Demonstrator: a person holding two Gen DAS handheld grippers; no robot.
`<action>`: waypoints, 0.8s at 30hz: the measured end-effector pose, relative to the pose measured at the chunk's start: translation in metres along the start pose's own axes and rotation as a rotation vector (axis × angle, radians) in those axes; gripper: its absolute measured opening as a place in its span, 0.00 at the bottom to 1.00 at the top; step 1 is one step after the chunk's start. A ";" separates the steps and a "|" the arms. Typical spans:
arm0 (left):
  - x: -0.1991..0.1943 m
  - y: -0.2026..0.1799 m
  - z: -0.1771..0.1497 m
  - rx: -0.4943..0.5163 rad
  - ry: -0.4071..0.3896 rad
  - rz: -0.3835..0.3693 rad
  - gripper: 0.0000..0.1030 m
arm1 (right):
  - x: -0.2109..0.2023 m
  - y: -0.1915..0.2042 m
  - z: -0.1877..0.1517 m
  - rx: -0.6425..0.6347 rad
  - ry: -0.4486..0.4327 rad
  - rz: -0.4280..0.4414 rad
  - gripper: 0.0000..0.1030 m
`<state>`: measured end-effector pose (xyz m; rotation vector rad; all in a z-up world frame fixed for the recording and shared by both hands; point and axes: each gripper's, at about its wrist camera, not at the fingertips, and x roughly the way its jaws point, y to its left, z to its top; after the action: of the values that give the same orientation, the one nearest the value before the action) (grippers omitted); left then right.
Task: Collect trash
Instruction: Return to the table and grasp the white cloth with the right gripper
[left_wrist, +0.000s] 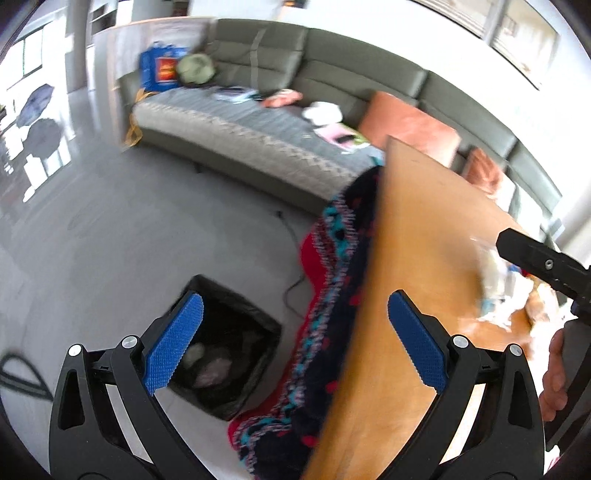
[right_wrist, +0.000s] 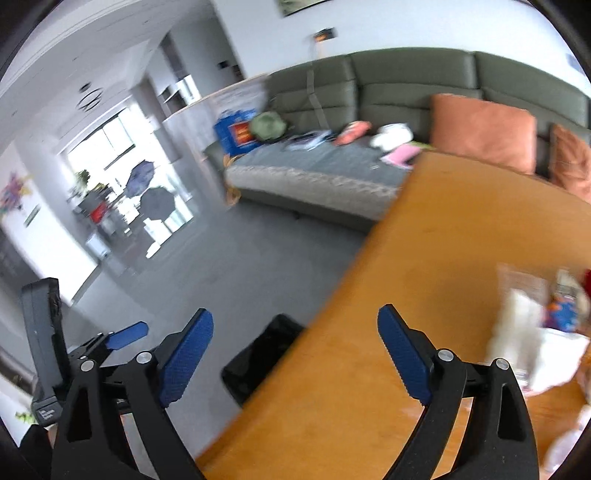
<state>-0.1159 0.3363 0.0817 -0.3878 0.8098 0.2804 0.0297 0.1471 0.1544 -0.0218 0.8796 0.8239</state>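
A black-lined trash bin (left_wrist: 225, 347) stands on the floor left of a wooden table (left_wrist: 417, 236), with crumpled pale trash inside. My left gripper (left_wrist: 295, 339) is open and empty, hovering over the bin and the table's left edge. A blurred pile of white and clear wrappers (left_wrist: 498, 288) lies on the table at right. In the right wrist view my right gripper (right_wrist: 295, 354) is open and empty above the table's left edge (right_wrist: 424, 266); the bin (right_wrist: 258, 358) shows below it, the wrapper pile (right_wrist: 535, 332) at right, and the left gripper (right_wrist: 125, 336) at far left.
A knitted red, blue and black blanket (left_wrist: 332, 295) hangs off the table's left side. A grey-green sofa (left_wrist: 280, 122) with orange cushions (left_wrist: 410, 125) and scattered items runs along the back. A black cable (left_wrist: 291, 288) lies on the grey floor.
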 end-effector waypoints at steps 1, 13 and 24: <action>0.002 -0.010 0.002 0.012 0.003 -0.015 0.94 | -0.010 -0.014 -0.002 0.012 -0.010 -0.034 0.88; 0.031 -0.136 -0.004 0.192 0.060 -0.150 0.94 | -0.062 -0.137 -0.027 0.106 -0.085 -0.388 0.88; 0.050 -0.169 -0.009 0.225 0.103 -0.151 0.94 | -0.021 -0.178 -0.040 0.096 0.053 -0.444 0.66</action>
<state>-0.0232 0.1862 0.0775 -0.2517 0.8984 0.0270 0.1101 -0.0039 0.0888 -0.1501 0.9198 0.3676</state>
